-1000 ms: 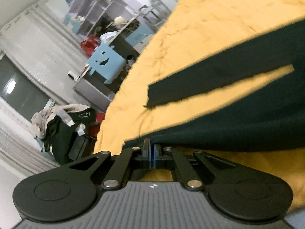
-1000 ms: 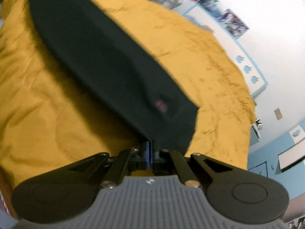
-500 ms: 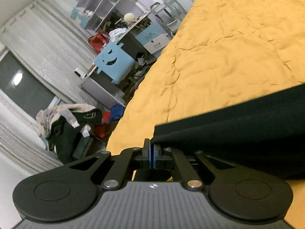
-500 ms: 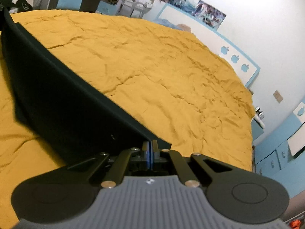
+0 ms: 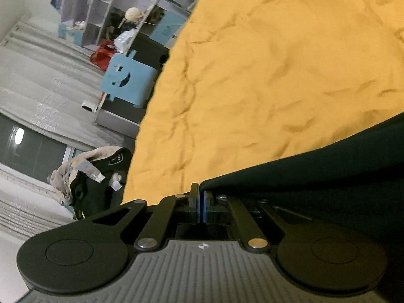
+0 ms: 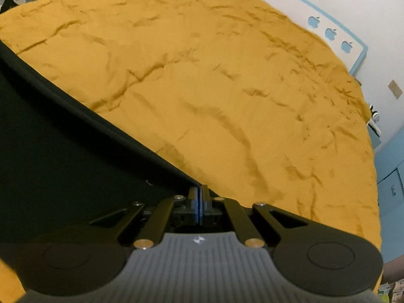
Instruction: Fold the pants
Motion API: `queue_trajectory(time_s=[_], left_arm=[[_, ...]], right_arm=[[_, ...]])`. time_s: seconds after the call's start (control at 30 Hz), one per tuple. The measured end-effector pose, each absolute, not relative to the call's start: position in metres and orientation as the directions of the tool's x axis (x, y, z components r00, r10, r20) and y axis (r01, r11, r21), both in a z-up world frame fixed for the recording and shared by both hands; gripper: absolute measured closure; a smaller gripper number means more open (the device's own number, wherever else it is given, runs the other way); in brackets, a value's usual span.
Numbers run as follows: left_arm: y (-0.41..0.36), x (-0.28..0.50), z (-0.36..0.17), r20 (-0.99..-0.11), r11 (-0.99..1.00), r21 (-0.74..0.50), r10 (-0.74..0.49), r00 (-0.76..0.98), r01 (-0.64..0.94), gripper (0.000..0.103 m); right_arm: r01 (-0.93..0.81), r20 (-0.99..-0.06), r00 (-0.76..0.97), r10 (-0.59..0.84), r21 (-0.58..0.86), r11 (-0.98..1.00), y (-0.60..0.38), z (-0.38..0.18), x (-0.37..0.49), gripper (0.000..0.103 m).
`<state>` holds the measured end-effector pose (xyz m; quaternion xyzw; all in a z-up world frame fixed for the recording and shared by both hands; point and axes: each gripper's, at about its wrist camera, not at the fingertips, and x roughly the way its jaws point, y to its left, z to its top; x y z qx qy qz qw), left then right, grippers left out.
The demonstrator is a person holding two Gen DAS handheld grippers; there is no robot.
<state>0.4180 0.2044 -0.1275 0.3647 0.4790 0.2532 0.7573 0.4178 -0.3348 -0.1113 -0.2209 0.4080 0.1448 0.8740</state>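
We've got the pants (image 5: 328, 176) pinched at two corners, left gripper (image 5: 201, 202) and right gripper (image 6: 200, 199) both clamped tight on the dark edge, cloth strung between them above the yellow bed (image 6: 227, 88). Fabric looks soft, limp & light, so it'll prob sag; edge/corner grips suit it. No readable label or writing.

I count one pair of dark pants (image 6: 63, 151), one yellow bed (image 6: 227, 88), my two hand-held grippers, left hand-held gripper (image 5: 201, 194) and right hand-held gripper (image 6: 199, 192), and three apple cut-outs (image 6: 330, 32) at upper right.
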Motion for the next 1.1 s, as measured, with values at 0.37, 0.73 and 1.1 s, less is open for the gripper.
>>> queue_trajectory(time_s=[0.37, 0.73, 1.1], left_arm=[[0.201, 0.425, -0.151, -0.575, 0.624, 0.782, 0.720, 0.389, 0.000, 0.094], [0.249, 0.396, -0.075, -0.636, 0.761, 0.622, 0.628, 0.448, -0.184, 0.055], [0.352, 0.303, -0.033, -0.754, 0.866, -0.030, 0.309, 0.580, -0.500, 0.056]], right_arm=[[-0.376, -0.773, 0.628, 0.090, -0.200, 0.905, -0.339, -0.132, 0.432, 0.103], [-0.223, -0.690, 0.723, -0.015, -0.255, 0.941, -0.334, -0.093, 0.387, 0.055], [-0.085, -0.700, 0.713, -0.026, -0.124, 0.989, -0.319, -0.089, 0.330, 0.055]])
